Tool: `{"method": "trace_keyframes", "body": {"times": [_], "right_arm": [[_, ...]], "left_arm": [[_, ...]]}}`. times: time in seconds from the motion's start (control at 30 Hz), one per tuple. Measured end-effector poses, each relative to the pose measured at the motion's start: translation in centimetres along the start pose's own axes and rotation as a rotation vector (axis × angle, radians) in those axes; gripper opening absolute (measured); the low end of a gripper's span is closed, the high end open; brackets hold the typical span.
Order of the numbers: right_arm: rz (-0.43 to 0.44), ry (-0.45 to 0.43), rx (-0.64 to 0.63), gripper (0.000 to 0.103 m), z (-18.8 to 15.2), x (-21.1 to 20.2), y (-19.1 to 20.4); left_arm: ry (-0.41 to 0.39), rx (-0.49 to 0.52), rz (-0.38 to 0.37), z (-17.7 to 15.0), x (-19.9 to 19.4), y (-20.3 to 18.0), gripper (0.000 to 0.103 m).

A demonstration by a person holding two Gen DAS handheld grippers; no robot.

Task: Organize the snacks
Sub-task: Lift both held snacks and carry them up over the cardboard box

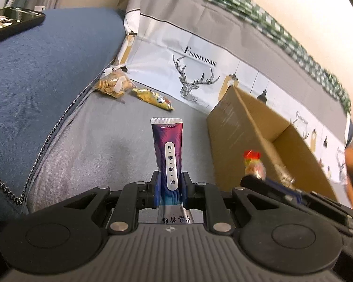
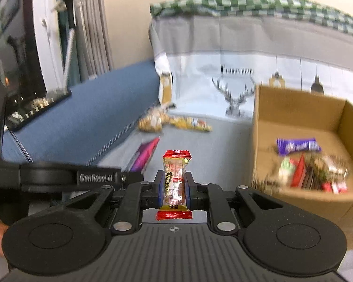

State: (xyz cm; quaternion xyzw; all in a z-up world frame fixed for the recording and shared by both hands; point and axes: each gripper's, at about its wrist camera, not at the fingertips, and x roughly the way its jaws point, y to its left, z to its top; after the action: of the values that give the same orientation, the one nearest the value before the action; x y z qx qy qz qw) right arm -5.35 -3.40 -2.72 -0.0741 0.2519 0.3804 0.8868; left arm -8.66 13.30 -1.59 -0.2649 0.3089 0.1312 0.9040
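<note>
left tongs point(image 1: 170, 183) clenched on a purple sachet point(image 1: 168, 150), right tongs point(image 2: 174, 185) clenched on a red-ended candy point(image 2: 175, 178), both beside the cardboard box point(image 2: 301, 108).

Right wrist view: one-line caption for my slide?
Right tool shut on a red-ended candy, cardboard box of snacks ahead.

Right gripper point(image 2: 174, 185) pinching a red-ended candy point(image 2: 175, 178)

Cardboard box point(image 2: 296, 115) off to the right, already holding a bunch of snacks.
</note>
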Motion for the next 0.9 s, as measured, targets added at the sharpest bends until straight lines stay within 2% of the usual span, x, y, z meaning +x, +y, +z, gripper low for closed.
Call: {"method": "trace_keyframes", "body": {"times": [0.17,0.37,0.57,0.7,0.9], "right_arm": [[0.021,-0.088,-0.004,0.017,1.3,-1.1,-0.7],[0.014,-0.128,0.048,0.017,2.1,-1.3,-3.0],[0.009,-0.154,0.12,0.017,2.7,-1.3,-5.6],[0.001,-0.178,0.159,0.017,3.0,-1.5,-7.1],[-0.043,-0.216,0.225,0.017,3.3,-2.3,-9.5]], "left_arm": [[-0.008,-0.059,-0.022,0.6,-0.9,0.1,0.018],[-0.013,-0.088,-0.035,1.6,-1.3,-0.7,0.018],[-0.007,-0.063,-0.029,2.1,-1.0,-2.6,0.018],[-0.033,-0.034,0.006,2.4,-0.8,-4.2,0.018],[-0.041,-0.007,-0.016,3.0,0.2,-6.7,0.018]]}}
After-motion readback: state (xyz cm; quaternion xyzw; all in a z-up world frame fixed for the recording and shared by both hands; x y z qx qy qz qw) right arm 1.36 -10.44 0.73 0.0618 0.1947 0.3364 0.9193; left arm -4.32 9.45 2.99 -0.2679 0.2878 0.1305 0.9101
